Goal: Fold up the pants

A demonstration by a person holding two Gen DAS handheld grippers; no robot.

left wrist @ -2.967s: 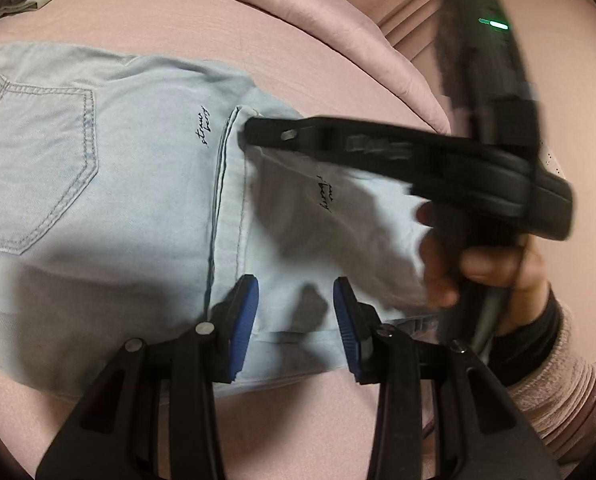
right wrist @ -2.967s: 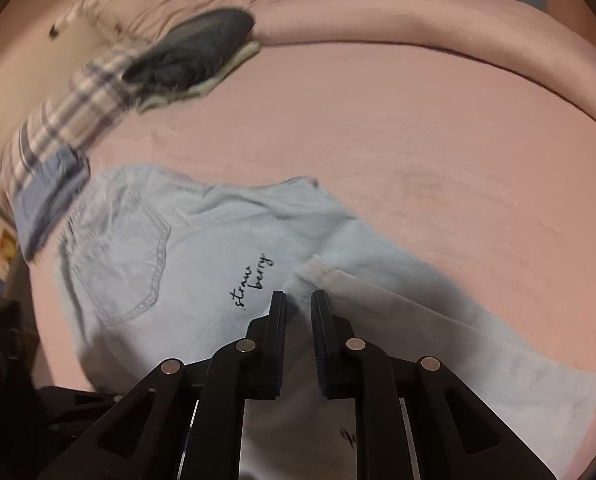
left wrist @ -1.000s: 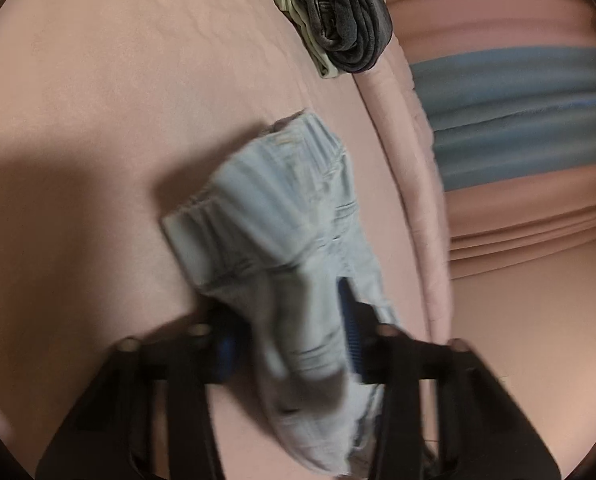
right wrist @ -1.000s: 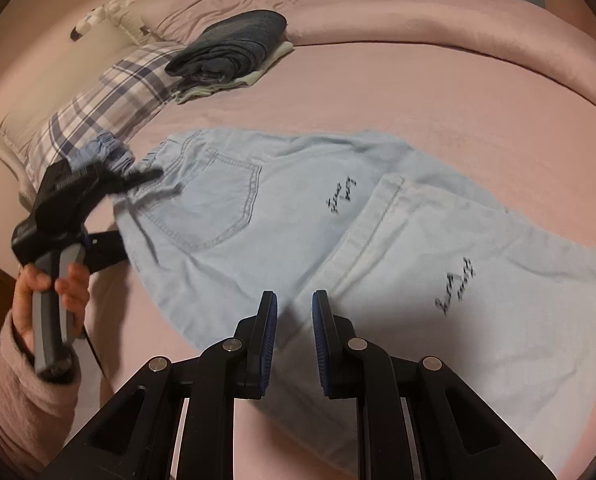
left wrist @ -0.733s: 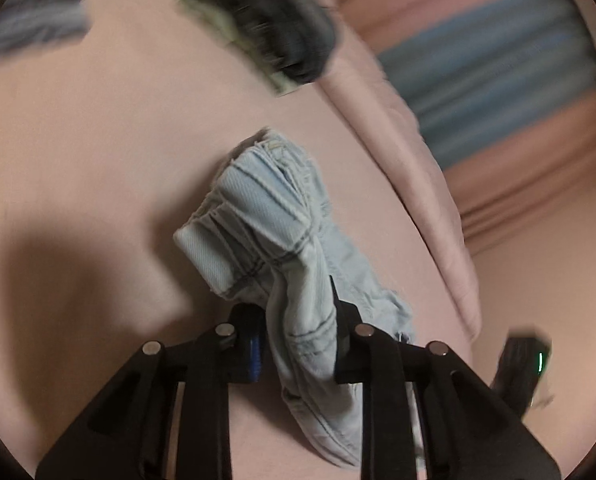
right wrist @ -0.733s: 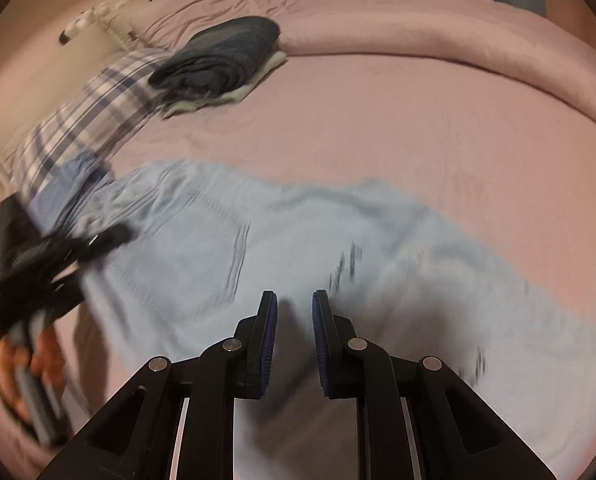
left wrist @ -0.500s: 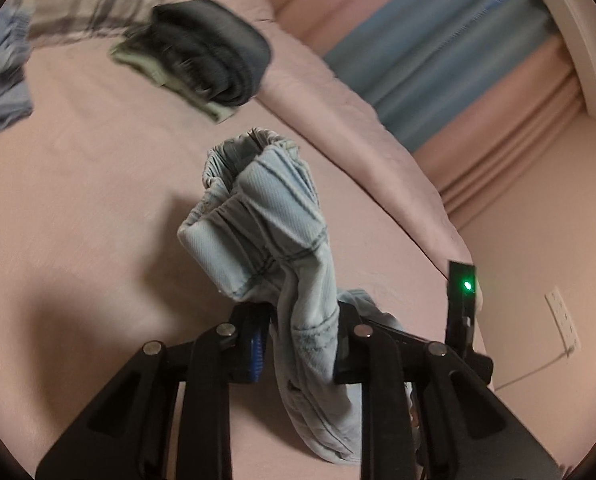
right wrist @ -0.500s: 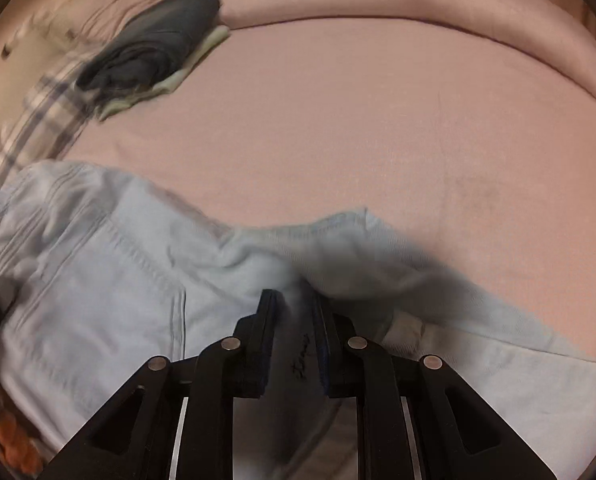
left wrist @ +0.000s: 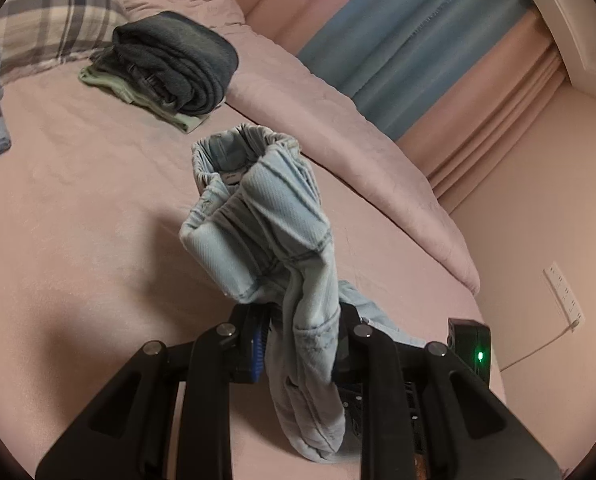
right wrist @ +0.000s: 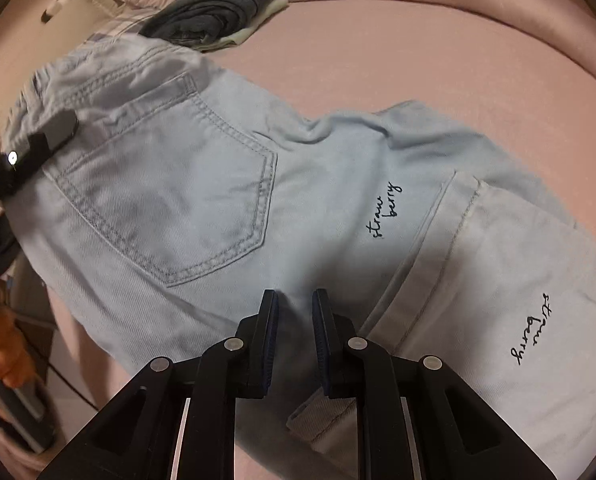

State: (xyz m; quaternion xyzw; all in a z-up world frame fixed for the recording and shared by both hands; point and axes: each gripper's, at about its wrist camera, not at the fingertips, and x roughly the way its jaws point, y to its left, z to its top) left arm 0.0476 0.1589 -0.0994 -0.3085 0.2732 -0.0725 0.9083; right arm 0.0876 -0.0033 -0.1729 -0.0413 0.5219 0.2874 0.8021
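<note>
The light blue denim pants (right wrist: 202,200) are partly folded, with the cuffs laid back over the seat on the pink bed (right wrist: 417,48). My left gripper (left wrist: 299,344) is shut on the bunched waistband (left wrist: 258,216) and holds it up off the bed. It also shows at the left of the right wrist view (right wrist: 38,144). My right gripper (right wrist: 294,312) is shut on a fold of the pants by the turned-up cuff (right wrist: 449,240).
A stack of folded dark clothes (left wrist: 170,68) lies at the back by a plaid pillow (left wrist: 54,16). A rolled pink duvet (left wrist: 337,128) runs along the far side. Curtains (left wrist: 417,52) and a wall lie beyond.
My left gripper closed on the waistband and lifted it off the bed. My right gripper came down low onto the fabric near the cuff.
</note>
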